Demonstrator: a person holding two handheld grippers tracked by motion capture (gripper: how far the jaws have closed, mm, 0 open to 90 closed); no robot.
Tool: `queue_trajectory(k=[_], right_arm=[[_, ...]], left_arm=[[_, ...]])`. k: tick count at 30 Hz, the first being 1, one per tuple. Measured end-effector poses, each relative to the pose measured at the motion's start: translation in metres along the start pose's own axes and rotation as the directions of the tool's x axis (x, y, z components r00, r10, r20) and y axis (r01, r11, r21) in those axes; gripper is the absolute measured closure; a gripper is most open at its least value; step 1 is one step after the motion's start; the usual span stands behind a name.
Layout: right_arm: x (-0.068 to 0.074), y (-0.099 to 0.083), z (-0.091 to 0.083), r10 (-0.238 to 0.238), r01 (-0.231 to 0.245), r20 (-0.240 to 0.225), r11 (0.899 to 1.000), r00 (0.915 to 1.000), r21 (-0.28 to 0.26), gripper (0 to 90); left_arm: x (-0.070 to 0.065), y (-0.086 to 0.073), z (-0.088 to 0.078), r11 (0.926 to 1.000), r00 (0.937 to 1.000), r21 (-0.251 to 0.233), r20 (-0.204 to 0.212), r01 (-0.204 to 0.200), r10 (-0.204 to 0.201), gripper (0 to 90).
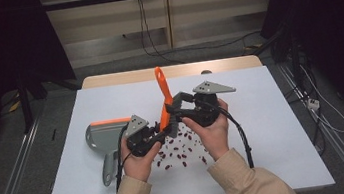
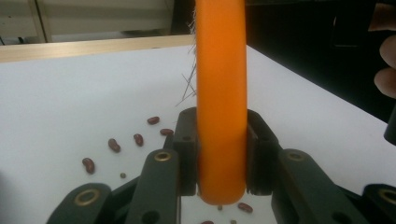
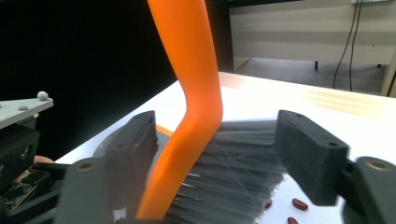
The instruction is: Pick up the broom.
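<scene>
A brush with an orange handle (image 1: 161,91) stands tilted over the middle of the white table. My left gripper (image 1: 163,128) is shut on the lower end of that handle (image 2: 220,93), its pads pressed on both sides. My right gripper (image 1: 174,108) reaches in from the right. Its jaws stand apart around the brush head, with the handle (image 3: 191,70) by one jaw and the grey bristles (image 3: 238,172) filling the gap towards the other. Several dark red beans (image 1: 182,148) lie scattered on the table below both grippers, and show again as beans (image 2: 113,145) in the left gripper view.
A grey dustpan (image 1: 102,136) with an orange lip lies flat to the left of my left hand, its handle towards the front. The white table top (image 1: 275,129) has free room on the right side. Cables run across the floor behind the table.
</scene>
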State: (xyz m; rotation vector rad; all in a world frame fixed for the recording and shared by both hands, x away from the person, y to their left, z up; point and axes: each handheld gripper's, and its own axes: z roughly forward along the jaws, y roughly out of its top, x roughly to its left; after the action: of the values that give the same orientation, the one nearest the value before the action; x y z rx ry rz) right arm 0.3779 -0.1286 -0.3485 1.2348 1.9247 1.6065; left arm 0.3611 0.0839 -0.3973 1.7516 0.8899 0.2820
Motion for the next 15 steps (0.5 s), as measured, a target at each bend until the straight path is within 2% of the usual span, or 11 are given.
queue_trajectory(k=[1, 4, 7, 10, 13, 15], right_arm=[[0.002, -0.002, 0.002, 0.018, -0.018, 0.006, 1.0, 0.9998, 0.012, 25.5], [0.005, -0.005, 0.006, 0.029, -0.029, 0.026, 0.999, 0.9993, 0.029, 25.1], [0.008, -0.006, 0.009, 0.034, -0.035, 0.032, 0.999, 0.9989, 0.023, 25.0], [0.01, -0.006, 0.012, 0.06, -0.06, 0.034, 0.998, 0.9976, 0.012, 25.5], [0.013, -0.008, 0.016, 0.08, -0.081, 0.033, 0.996, 0.9962, 0.026, 25.8], [0.015, -0.009, 0.018, 0.086, -0.088, 0.053, 0.996, 0.9949, 0.035, 27.3]], left_arm=[[0.001, 0.0, 0.0, 1.0, 0.9999, -0.003, -0.013, -0.002, 0.002, 70.9], [0.001, 0.0, 0.0, 0.9999, 0.9997, -0.008, -0.024, -0.006, 0.006, 70.8], [-0.001, 0.0, 0.0, 0.9999, 0.9994, -0.015, -0.033, -0.008, 0.007, 70.8], [-0.002, 0.0, 0.0, 0.9997, 0.9991, -0.017, -0.038, -0.02, 0.019, 70.9], [-0.005, 0.0, 0.0, 0.9992, 0.9981, -0.019, -0.052, -0.036, 0.035, 70.8], [-0.006, 0.0, 0.0, 0.999, 0.9979, -0.03, -0.056, -0.032, 0.031, 70.8]])
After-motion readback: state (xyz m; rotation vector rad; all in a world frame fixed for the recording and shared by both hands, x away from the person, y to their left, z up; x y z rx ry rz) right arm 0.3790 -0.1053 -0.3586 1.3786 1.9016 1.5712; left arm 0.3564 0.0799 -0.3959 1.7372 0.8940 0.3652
